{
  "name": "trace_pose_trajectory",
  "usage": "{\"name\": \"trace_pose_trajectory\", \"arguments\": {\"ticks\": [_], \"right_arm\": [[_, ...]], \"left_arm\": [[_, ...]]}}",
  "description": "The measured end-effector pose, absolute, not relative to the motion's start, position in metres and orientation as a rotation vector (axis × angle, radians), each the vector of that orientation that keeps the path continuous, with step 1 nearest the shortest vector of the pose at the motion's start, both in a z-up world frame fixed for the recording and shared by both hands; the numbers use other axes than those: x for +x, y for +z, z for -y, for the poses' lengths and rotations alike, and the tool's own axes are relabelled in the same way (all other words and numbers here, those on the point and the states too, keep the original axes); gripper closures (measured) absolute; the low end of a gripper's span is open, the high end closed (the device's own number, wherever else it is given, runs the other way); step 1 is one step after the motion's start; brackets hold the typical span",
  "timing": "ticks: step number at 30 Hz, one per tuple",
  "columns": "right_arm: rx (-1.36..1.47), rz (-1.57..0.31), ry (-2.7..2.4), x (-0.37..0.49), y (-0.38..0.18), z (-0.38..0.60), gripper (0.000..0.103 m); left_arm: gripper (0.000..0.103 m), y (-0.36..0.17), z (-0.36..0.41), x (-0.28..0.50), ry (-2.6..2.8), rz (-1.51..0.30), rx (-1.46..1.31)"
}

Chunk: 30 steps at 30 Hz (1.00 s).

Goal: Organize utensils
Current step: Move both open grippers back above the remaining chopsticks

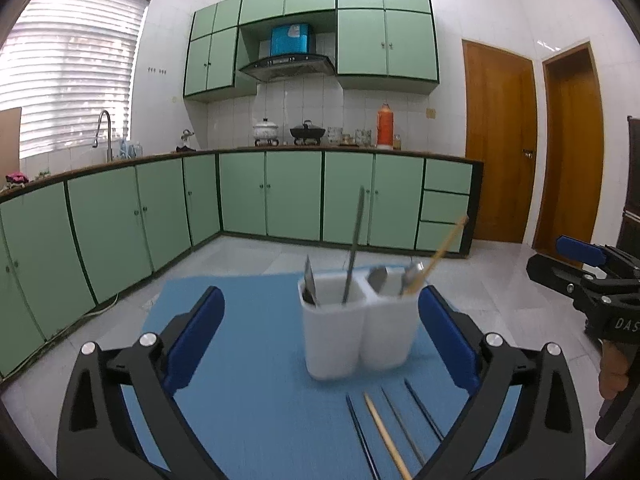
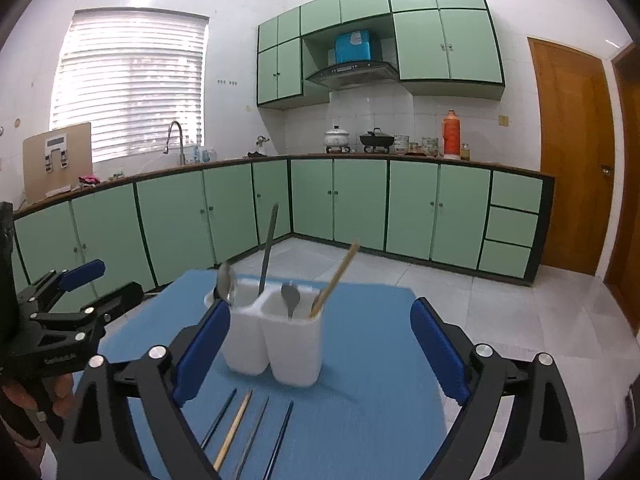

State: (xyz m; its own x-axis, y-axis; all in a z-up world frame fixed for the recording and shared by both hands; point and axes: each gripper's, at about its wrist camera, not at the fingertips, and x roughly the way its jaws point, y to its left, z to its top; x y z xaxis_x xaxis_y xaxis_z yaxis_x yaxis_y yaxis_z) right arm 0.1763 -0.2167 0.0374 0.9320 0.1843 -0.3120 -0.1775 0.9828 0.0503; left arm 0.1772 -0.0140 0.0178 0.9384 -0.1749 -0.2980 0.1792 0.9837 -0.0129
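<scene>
A white two-compartment utensil holder (image 1: 352,332) (image 2: 276,340) stands on a blue mat (image 1: 256,392) (image 2: 360,380). It holds spoons, a long metal utensil (image 1: 354,248) (image 2: 267,248) and a wooden chopstick (image 1: 438,254) (image 2: 336,280). Several loose chopsticks, one wooden (image 1: 386,436) (image 2: 234,432) and the others dark (image 1: 362,436) (image 2: 283,436), lie on the mat in front of the holder. My left gripper (image 1: 320,344) is open and empty, just before the holder. My right gripper (image 2: 320,348) is open and empty, likewise; it also shows at the right edge of the left wrist view (image 1: 580,260).
The mat lies on a white surface (image 1: 500,304). Green kitchen cabinets (image 1: 280,196) with a counter, a sink tap (image 2: 176,140), pots and an orange thermos (image 2: 452,136) stand behind. Wooden doors (image 1: 500,148) are at the right.
</scene>
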Motion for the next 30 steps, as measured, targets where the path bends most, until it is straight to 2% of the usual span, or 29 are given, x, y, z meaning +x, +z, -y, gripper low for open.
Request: {"name": "trace_pose_trajectory", "arguments": {"ticks": [5, 20, 30], "right_arm": [[0.015, -0.342, 0.172, 0.153, 0.013, 0.213, 0.008], [0.071, -0.508, 0.118, 0.106, -0.085, 0.203, 0.008], [0.055, -0.542, 0.07, 0.076, -0.126, 0.195, 0.008]], "left_arm": [[0.007, -0.005, 0.015, 0.155, -0.189, -0.347, 0.016], [0.006, -0.096, 0.016, 0.101, -0.182, -0.524, 0.02], [0.006, -0.121, 0.013, 0.079, -0.147, -0.554, 0.006]]}}
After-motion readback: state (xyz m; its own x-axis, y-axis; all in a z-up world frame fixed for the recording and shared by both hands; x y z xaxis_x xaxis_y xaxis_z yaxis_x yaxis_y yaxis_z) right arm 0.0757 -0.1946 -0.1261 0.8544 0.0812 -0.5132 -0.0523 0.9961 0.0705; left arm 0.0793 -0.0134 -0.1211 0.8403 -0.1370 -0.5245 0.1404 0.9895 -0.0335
